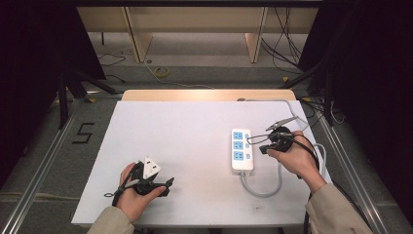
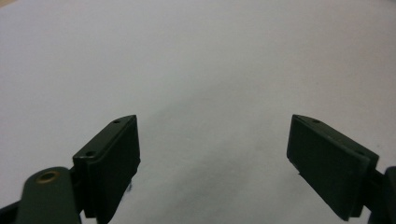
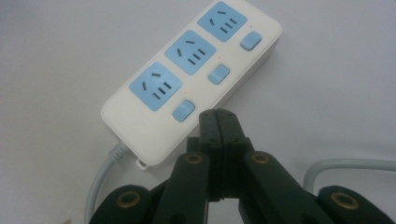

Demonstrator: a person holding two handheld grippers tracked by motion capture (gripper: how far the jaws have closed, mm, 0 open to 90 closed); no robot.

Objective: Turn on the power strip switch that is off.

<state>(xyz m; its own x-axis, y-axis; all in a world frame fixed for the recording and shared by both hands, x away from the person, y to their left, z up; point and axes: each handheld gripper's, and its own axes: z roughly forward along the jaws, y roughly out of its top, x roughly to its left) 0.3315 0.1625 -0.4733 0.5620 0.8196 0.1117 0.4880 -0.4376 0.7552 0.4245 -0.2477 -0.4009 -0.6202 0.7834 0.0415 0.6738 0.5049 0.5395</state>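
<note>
The right gripper (image 3: 218, 116) has its jaws pressed together on nothing, tips just beside the near switch of the white power strip (image 3: 154, 126); the strip lies right of centre on the table (image 1: 185, 131). The left gripper (image 2: 215, 154), at lower left in the high view, has its jaws spread wide over bare table, holding nothing.

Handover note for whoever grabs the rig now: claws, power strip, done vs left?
Left claw: open, nothing between its jaws, over bare white table at the near left.
Right claw: shut, holding nothing, tips just beside the nearest blue switch of the power strip.
Power strip: lies flat at the right of the table, three blue sockets all unplugged, three switches, its grey cord looping off toward the near right.
Done: right claw is lined up at the strip's switch side.
Left: probably pressing that switch; whether it is already pressed I cannot tell.
</note>
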